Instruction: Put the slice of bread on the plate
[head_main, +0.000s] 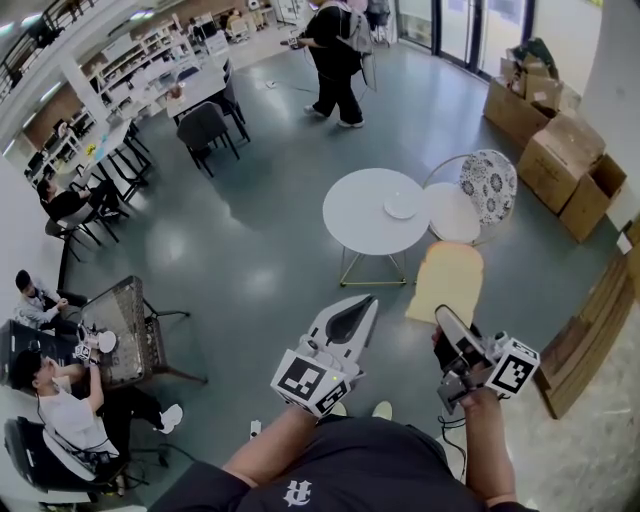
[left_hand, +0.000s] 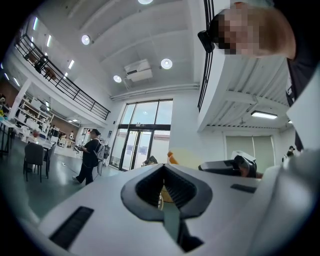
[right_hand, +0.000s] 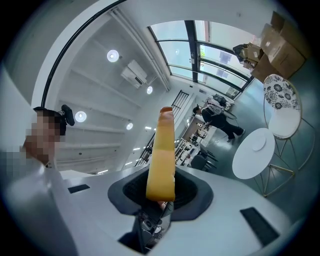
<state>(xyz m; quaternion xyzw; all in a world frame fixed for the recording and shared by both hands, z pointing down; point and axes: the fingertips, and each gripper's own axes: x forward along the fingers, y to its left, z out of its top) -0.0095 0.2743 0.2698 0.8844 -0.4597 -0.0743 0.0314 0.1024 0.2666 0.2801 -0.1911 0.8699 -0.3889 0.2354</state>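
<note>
Slice of bread (head_main: 447, 283) is clamped upright in the right gripper (head_main: 449, 325) at lower right (left gripper (head_main: 352, 318) closed, empty); picked up, not yet on the plate (head_main: 400, 207) on the round white surface (head_main: 355, 225), frame centre

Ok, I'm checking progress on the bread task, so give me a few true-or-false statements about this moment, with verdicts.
1. The right gripper grips the slice of bread. True.
2. The bread lies on the plate. False: it is up in the air in the right gripper, and the plate is bare.
3. The left gripper holds nothing. True.
4. The plate sits on the floor. False: it sits on the round white table.
</note>
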